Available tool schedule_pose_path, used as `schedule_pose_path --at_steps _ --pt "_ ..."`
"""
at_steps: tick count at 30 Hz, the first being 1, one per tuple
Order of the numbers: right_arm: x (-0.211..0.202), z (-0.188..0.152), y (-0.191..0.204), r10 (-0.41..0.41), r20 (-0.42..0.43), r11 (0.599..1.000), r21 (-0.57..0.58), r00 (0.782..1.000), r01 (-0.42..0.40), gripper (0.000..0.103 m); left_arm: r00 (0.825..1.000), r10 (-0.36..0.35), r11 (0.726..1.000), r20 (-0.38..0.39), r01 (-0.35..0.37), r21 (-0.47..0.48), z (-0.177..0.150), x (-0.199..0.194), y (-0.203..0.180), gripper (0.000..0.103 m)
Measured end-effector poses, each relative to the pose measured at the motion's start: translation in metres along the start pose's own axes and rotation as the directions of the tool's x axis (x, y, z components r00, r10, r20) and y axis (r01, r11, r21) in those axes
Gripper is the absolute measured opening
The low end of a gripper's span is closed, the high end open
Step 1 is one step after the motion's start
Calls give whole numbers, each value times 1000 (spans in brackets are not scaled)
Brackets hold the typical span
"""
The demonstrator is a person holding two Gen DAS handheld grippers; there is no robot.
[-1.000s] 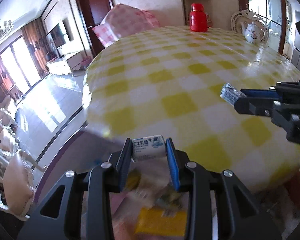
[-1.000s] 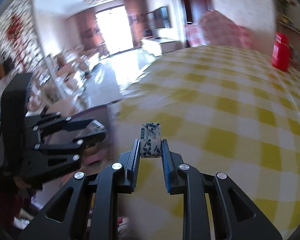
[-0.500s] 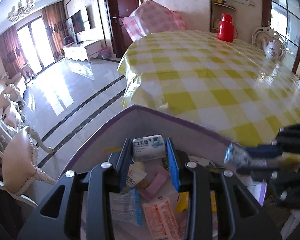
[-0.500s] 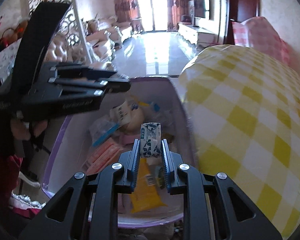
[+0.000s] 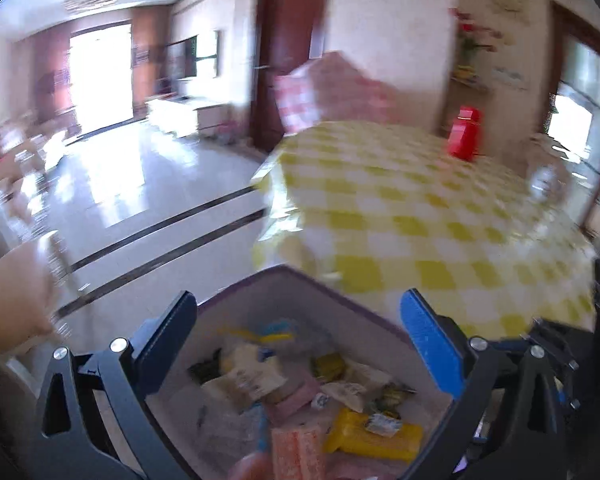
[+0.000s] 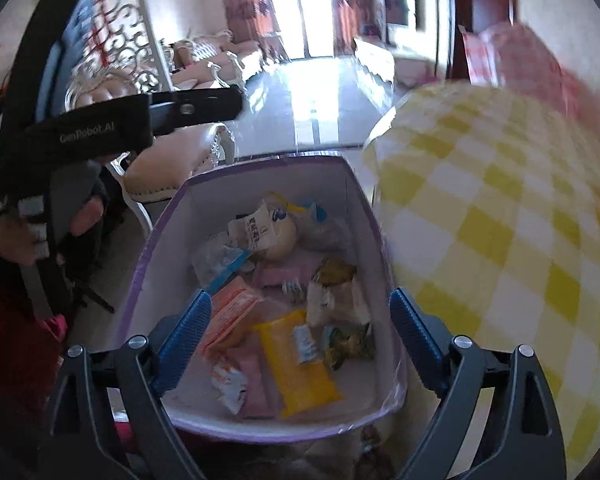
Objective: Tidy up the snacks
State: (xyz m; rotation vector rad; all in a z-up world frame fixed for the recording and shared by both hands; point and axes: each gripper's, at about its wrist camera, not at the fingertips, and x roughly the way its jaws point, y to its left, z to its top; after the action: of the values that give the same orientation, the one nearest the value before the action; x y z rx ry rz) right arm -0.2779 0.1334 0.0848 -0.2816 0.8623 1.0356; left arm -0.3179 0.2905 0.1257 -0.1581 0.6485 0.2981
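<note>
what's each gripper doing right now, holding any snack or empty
left gripper: open, jaws just opened, nothing between them, above the snack box.
right gripper: open, jaws just opened, nothing held.

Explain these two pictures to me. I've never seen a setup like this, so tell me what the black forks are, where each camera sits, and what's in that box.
There is no robot here. A person holds a hand-held gripper in each hand, and each gripper carries a wide-angle camera that looks forward along its two fingers.

The left camera's picture shows the left gripper; the right camera's picture shows the right gripper. In the right picture you also see the left gripper from the side, with the person's hand on its handle.

Both grippers hang over a purple-rimmed box beside a table with a yellow checked cloth. In the box lie wrapped snacks, among them a yellow packet and an orange packet.

Both pairs of fingers have just been opening and now stand wide apart with nothing between them.
</note>
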Motion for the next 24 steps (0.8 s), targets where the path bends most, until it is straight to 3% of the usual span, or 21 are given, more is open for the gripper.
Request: schedule_pose_path --at_steps 3,7,10,12,16,24 --pt "6 2 -10 24 -58 996 82 998 -19 88 991 114 993 -65 -115 -24 -4 5 3 102" --pt "22 -2 -3 -66 -141 996 45 988 73 88 981 100 992 -168 -111 -60 -11 26 17 102" --pt "39 -4 1 -115 -219 992 27 969 124 88 949 87 989 -304 -118 -86 -22 53 24 102" --pt "44 -8 3 -118 -236 992 25 965 128 88 931 92 987 -353 -131 -88 -29 64 24 102" --pt "57 -14 10 -127 -264 991 -3 956 131 88 915 98 987 -391 -140 -80 -41 75 23 102" --pt "62 -18 11 -130 -270 991 -4 954 134 88 913 97 987 -397 -140 -81 -44 78 25 102"
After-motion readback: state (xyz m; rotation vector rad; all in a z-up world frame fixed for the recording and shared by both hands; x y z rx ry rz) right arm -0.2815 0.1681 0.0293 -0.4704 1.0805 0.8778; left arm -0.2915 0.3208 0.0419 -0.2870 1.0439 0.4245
